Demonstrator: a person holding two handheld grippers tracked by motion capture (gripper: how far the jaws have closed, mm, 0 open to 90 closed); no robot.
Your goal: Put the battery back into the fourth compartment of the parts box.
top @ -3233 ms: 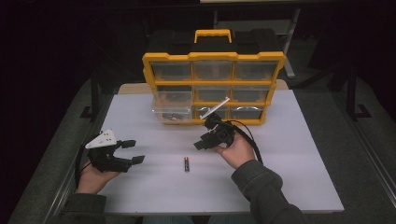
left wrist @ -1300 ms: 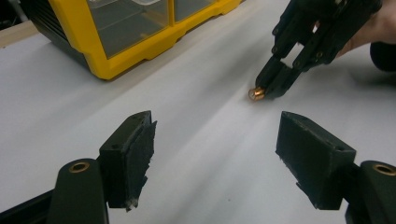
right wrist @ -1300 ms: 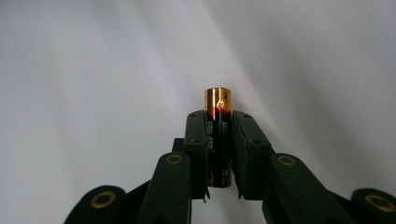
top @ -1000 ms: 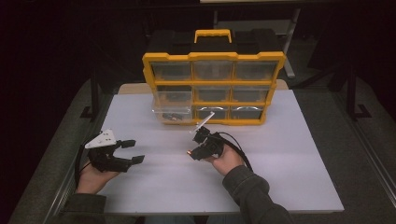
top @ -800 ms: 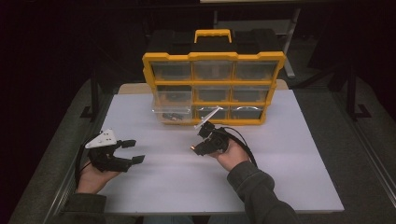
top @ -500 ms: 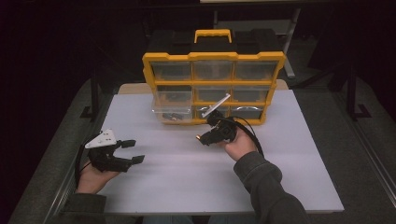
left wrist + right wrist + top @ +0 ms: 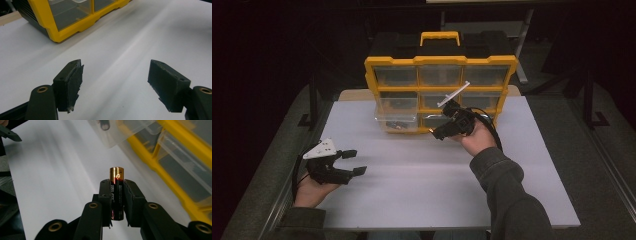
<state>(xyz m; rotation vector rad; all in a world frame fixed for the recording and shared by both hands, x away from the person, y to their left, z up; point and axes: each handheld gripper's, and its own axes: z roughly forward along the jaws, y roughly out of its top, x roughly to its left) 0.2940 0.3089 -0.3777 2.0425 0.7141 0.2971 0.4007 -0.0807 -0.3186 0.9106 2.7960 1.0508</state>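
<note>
The right claw (image 7: 117, 195) is clamped on a battery (image 7: 116, 185), which stands upright between its pads with the copper-coloured end sticking out past the tips. In the high view this claw (image 7: 439, 135) hangs above the white counter (image 7: 422, 185), just in front of the yellow organizer (image 7: 441, 61), close to the bottom row of drawers. One clear drawer (image 7: 396, 120) on the lower left of the organizer is pulled out, with small dark items inside. In the right claw view the drawer's edge (image 7: 130, 132) lies beyond the battery, and the organizer's yellow frame (image 7: 175, 187) runs along the right side.

The left claw (image 7: 353, 162) rests low at the near left of the counter, well apart from the organizer. Its jaws stand wide open with nothing between them; the pads (image 7: 75, 80) frame bare white counter.
</note>
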